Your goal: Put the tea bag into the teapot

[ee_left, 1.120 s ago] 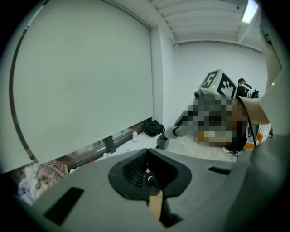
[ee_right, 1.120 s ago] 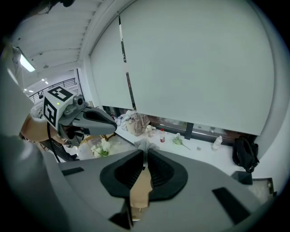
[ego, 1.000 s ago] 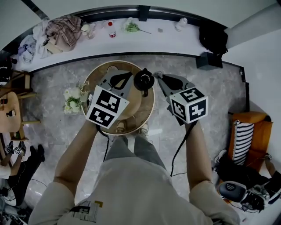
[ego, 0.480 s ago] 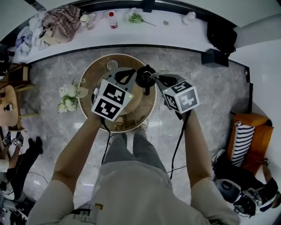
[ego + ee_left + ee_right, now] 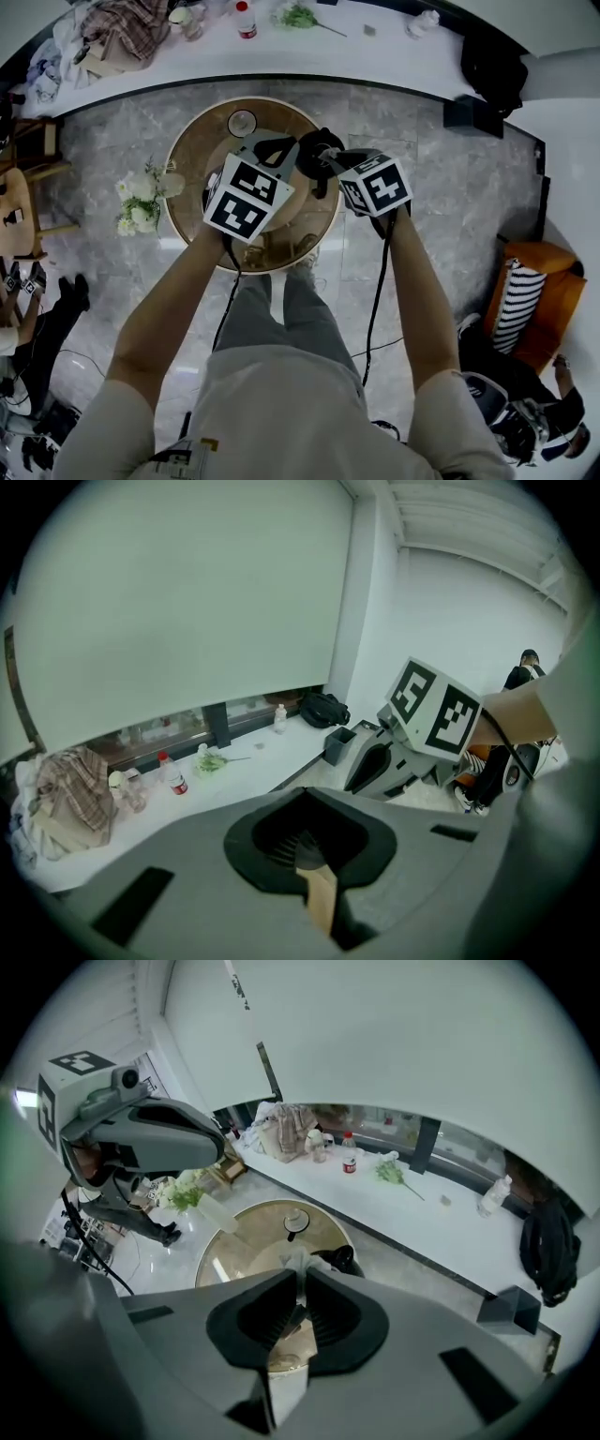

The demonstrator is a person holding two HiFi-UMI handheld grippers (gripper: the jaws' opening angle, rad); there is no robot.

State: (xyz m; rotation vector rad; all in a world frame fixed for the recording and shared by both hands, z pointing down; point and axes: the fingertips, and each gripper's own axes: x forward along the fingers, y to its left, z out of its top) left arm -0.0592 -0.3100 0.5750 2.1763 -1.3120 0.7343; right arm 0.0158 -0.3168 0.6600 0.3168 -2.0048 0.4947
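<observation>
A black teapot (image 5: 314, 155) stands near the right edge of a round wooden table (image 5: 202, 164). In the right gripper view its dark body (image 5: 339, 1259) shows just past my jaws. My right gripper (image 5: 330, 161) is at the pot's right side, shut on a white crumpled tea bag (image 5: 298, 1262) that sticks up from its tips (image 5: 298, 1296). My left gripper (image 5: 281, 146) hovers over the table just left of the pot. Its jaws (image 5: 302, 844) are shut, and I see nothing between them.
A small round lid or cup (image 5: 242, 122) sits at the table's far side. White flowers in a vase (image 5: 141, 195) stand left of the table. Behind is a long white counter (image 5: 394, 56) with clothes, a bottle and a black bag. An orange chair (image 5: 525, 291) is at the right.
Both grippers have moved forward and inward towards the teapot. The right one, once well to the pot's right, is now against its side. The jaws stay shut.
</observation>
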